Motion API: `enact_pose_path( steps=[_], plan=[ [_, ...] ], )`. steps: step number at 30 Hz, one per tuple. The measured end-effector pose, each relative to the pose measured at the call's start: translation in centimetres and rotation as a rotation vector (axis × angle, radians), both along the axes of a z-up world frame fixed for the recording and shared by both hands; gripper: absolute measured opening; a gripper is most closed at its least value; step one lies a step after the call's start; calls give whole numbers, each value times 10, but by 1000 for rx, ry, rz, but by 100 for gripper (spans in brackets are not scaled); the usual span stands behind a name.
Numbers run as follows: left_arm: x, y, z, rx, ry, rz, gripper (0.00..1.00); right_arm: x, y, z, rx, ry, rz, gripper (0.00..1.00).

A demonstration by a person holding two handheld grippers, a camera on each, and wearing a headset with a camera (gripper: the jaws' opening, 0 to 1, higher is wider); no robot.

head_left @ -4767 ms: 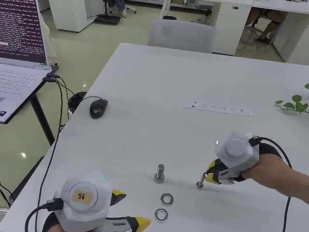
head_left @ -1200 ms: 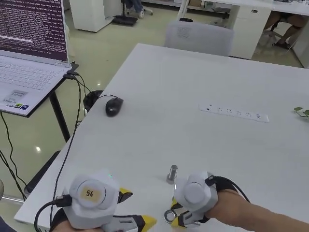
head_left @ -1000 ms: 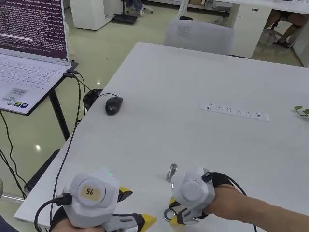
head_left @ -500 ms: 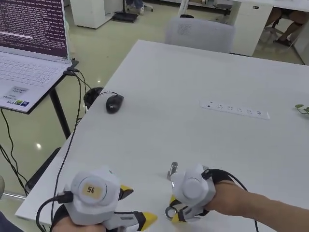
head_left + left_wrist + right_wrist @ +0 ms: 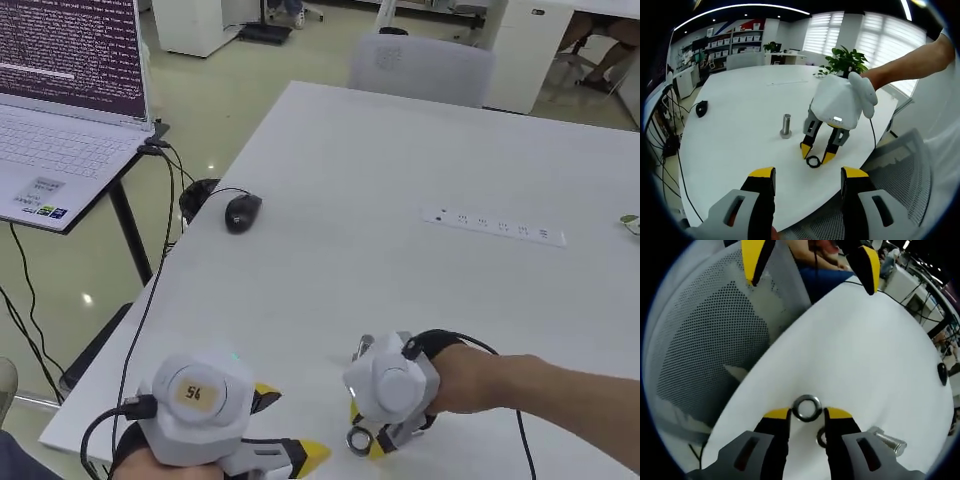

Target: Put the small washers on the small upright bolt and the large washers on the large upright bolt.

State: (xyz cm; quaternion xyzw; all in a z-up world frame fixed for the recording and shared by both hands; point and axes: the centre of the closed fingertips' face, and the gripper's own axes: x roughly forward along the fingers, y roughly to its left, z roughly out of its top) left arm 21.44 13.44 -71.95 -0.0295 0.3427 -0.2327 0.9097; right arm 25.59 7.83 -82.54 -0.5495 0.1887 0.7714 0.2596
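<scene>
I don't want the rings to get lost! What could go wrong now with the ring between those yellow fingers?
1. The washer lies flat between the right gripper's fingers, close to the table's edge; if the pinch slips, it might skid off.
2. The upright bolt stands close by; the gripper might bump it over while lifting.

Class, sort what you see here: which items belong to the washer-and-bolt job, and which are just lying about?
Job in hand: washer, second washer, upright bolt, right gripper, left gripper.
Lying about: mouse, power strip, laptop, chair, plant.
</scene>
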Motion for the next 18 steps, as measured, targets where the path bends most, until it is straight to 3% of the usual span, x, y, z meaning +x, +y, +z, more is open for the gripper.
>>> enact_pose_path(
  steps=[7, 10, 16, 18],
  plan=[
    [0, -2, -1, -1, 5, -2, 52, -4, -1, 0, 7, 9, 36, 25],
    [1, -2, 0, 0, 5, -5, 52, -3, 0, 0, 8, 12, 19, 24],
    [3, -1, 2, 1, 1, -3, 52, 0, -1, 2, 29, 33, -111, 23],
    [3, 0, 2, 3, 0, -3, 52, -1, -2, 3, 35, 63, -168, 23]
  ],
)
